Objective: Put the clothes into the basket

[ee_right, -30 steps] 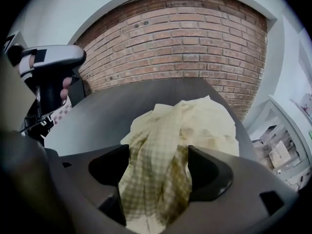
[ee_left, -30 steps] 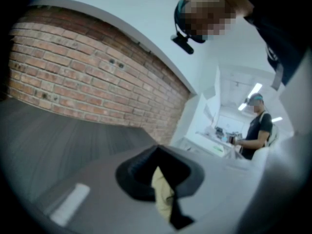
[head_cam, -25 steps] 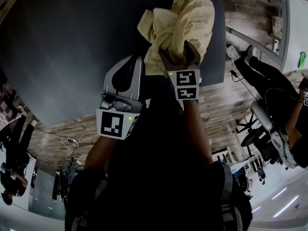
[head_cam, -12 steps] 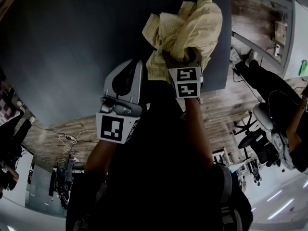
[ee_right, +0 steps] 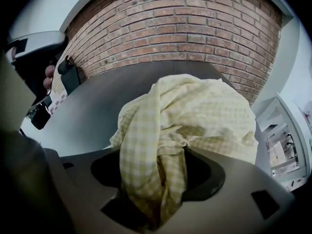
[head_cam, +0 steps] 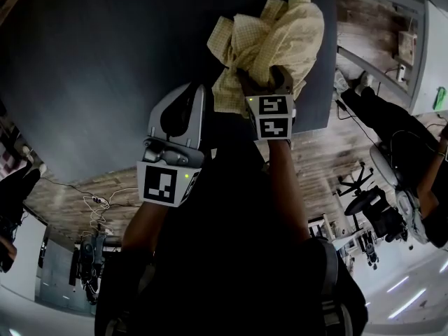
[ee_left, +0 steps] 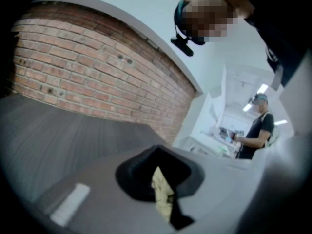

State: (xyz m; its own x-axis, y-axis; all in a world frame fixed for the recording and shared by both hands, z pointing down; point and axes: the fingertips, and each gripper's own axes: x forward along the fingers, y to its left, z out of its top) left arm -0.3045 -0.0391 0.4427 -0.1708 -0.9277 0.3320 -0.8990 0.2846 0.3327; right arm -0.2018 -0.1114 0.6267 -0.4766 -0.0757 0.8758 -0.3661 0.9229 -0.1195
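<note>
A crumpled yellow checked cloth is bunched above the dark table, near its right edge. My right gripper is shut on the cloth's lower part. In the right gripper view the cloth fills the space between the jaws of the right gripper. My left gripper sits just left of the cloth's lower edge. A narrow strip of the yellow cloth is pinched in the left gripper. No basket is in view.
A brick wall stands behind the table. The table's right edge drops to a wooden floor with office chairs. People stand nearby, and cables lie on the floor.
Both grippers and the cloth have shifted slightly to the right over the table. Both grips on the cloth look unchanged.
</note>
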